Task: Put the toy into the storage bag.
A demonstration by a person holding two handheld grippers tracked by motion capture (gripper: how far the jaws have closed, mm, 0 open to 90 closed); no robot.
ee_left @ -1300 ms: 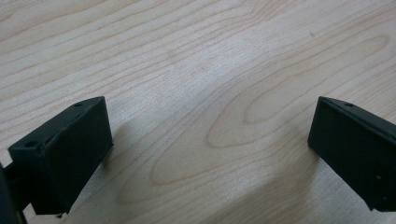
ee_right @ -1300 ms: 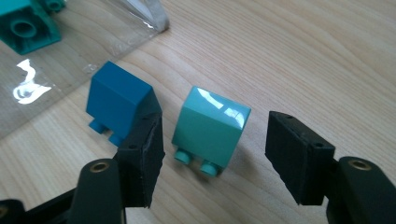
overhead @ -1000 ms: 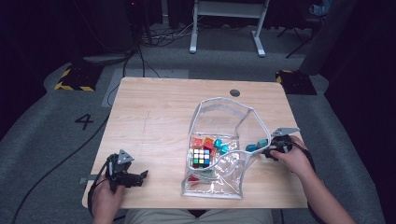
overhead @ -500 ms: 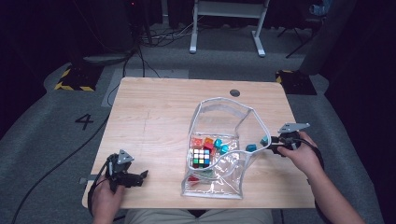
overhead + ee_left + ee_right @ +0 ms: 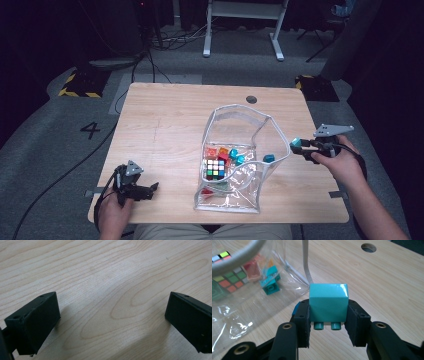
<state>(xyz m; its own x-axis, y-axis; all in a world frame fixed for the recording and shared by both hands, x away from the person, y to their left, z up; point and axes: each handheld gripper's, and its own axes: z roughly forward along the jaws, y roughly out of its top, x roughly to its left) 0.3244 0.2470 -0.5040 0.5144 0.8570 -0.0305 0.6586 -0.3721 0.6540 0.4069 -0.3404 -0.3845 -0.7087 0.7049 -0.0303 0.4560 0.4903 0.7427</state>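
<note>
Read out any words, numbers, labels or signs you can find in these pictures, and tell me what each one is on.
"4": a dark numeral on the grey floor, left of the table.
No words on the black and yellow hazard stripes on the floor.
No readable text on the teal block in the right gripper, the puzzle cube, the clear bag or the left gripper.

Only one thing can be read: a black "4" marked on the grey carpeted floor (image 5: pixel 93 131), left of the tabletop.
</note>
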